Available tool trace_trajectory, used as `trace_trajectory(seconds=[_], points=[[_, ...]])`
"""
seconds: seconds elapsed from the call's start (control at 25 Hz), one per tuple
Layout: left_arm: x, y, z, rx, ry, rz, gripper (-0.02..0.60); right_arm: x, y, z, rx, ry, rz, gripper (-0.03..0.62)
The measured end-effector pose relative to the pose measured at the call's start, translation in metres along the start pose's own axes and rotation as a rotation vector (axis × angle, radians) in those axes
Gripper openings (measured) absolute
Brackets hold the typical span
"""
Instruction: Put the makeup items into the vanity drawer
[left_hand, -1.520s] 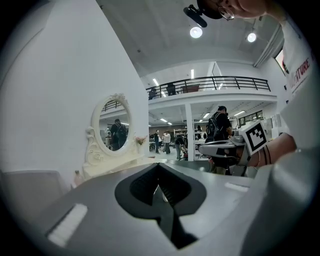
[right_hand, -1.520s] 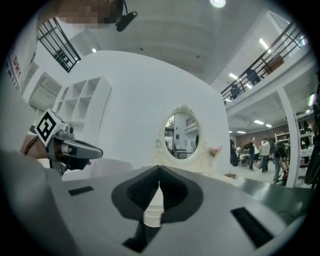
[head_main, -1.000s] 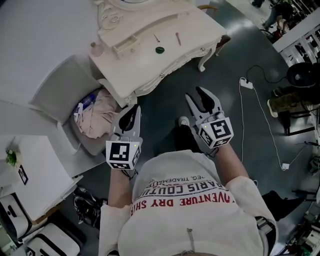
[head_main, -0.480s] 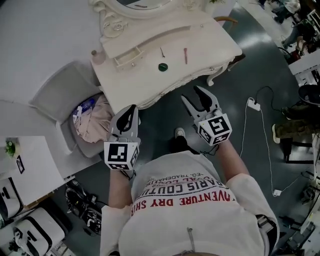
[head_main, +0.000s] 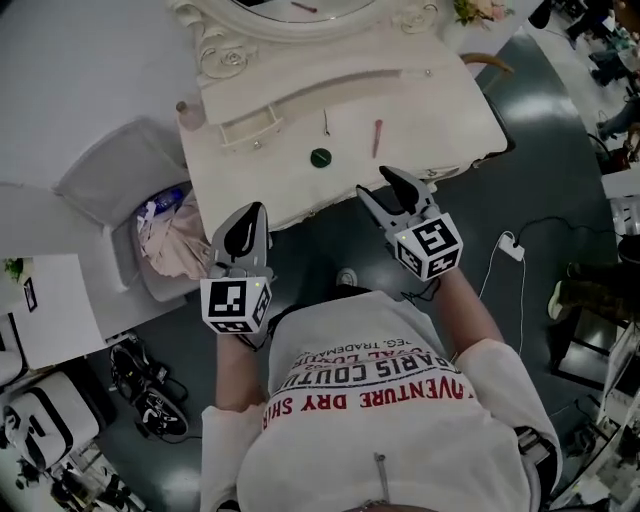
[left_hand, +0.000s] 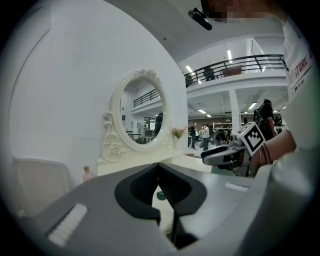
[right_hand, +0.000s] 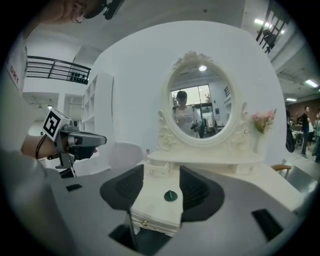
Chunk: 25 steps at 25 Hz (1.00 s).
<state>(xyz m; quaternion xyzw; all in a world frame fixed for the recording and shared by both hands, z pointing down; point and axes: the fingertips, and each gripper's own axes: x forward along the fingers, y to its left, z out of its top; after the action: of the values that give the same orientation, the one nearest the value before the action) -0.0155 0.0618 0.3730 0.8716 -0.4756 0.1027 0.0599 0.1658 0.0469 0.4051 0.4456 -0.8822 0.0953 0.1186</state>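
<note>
Near the vanity (head_main: 430, 120) edge, the right hand-held gripper (head_main: 380, 184) gapes.

We note a cream-white vanity (head_main: 420, 100); dark green round item (head_main: 320, 157); pink stick (head_main: 377, 138); pale pink bottle (head_main: 186, 113). Black-and-white square markers on left gripper (head_main: 255, 212) and right gripper (head_main: 372, 180). Floor (head_main: 540, 200) dark grey.

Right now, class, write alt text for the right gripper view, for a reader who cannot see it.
The right gripper, tongs open and empty, faces a cream vanity with a small green item on top. An oval mirror stands behind; the left gripper shows at far left.
</note>
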Motion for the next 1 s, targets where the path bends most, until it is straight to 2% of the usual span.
trace_trajectory(seconds=[0.2, 0.44, 0.76, 1.0], points=[[0.015, 0.000, -0.019, -0.024, 0.051, 0.046, 0.011, 0.033, -0.011, -0.015, -0.014, 0.068, 0.112, 0.195], [0.030, 0.026, -0.033, -0.075, 0.058, 0.080, 0.011, 0.087, -0.012, -0.045, -0.009, 0.192, 0.157, 0.195], [0.058, 0.070, -0.042, -0.109, 0.068, 0.084, 0.011, 0.142, -0.025, -0.096, -0.039, 0.410, 0.153, 0.195], [0.077, 0.096, -0.067, -0.164, 0.126, 0.092, 0.011, 0.176, -0.032, -0.139, -0.093, 0.583, 0.143, 0.225]])
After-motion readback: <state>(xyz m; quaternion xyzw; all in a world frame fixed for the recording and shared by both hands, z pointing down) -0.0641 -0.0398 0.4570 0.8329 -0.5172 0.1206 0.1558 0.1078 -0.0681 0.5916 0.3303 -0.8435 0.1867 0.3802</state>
